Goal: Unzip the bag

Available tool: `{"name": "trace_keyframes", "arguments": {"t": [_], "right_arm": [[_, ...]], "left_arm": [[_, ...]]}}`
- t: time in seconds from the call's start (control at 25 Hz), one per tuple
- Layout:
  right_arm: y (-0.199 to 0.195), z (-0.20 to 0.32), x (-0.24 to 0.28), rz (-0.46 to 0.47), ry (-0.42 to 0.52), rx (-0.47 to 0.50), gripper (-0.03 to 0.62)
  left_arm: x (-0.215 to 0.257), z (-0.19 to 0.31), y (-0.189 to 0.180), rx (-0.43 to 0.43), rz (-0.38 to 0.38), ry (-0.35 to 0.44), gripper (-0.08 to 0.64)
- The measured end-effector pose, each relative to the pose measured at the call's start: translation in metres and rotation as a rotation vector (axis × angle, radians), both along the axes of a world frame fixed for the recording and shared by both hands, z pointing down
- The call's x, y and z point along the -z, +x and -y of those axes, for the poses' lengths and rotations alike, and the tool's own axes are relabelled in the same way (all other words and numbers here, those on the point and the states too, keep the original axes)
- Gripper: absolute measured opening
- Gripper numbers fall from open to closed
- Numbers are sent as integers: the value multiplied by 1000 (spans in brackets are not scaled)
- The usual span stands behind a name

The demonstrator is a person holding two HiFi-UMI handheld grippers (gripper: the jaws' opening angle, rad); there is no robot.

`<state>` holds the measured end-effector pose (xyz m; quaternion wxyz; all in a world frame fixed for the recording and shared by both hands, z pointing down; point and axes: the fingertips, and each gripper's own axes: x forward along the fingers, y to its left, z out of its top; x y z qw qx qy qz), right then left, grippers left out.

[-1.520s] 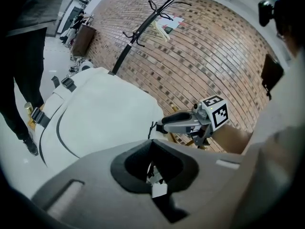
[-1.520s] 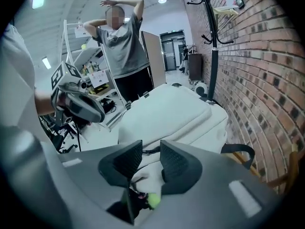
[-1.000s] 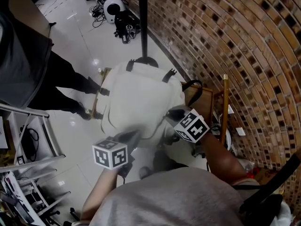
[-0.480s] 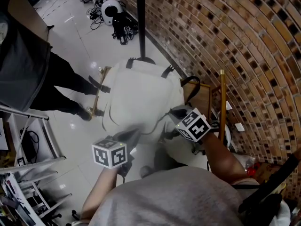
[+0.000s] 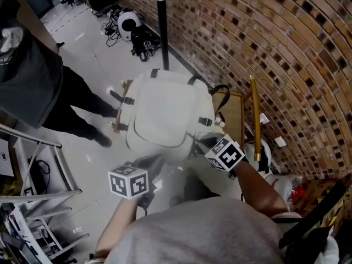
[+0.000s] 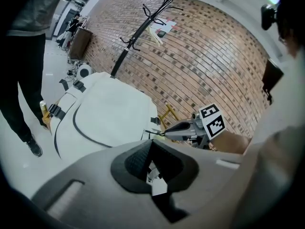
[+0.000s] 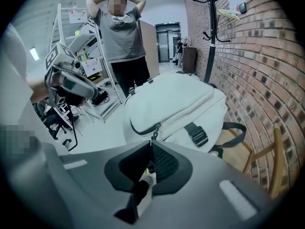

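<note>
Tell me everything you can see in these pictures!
bag: one, white, lying on the chair
zipper pull: one, dark, on the bag's near edge
chair: one, wooden, by the brick wall
coat stand: one, black, behind the bag
bystander: one, grey shirt and black trousers, left of the bag
round device: one, white, on the floor far back
left gripper: one, grey, fingers together at the bag's near edge
right gripper: one, grey, fingers shut on the zipper pull
</note>
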<state>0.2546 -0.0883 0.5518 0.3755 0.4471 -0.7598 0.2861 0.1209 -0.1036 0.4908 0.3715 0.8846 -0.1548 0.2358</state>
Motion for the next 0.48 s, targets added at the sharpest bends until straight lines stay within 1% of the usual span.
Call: {"name": "trace_keyframes", "arguments": {"t": [0.2,0.48], "right_arm": [[-21,-22,-5,-18,0,-9,6],[-40,-36,-13,-31,-5,-28,5]], "left_arm": [[5,-18,-22,-6,5,23,2],[6,-35,-50,-4,21,34,2]]}}
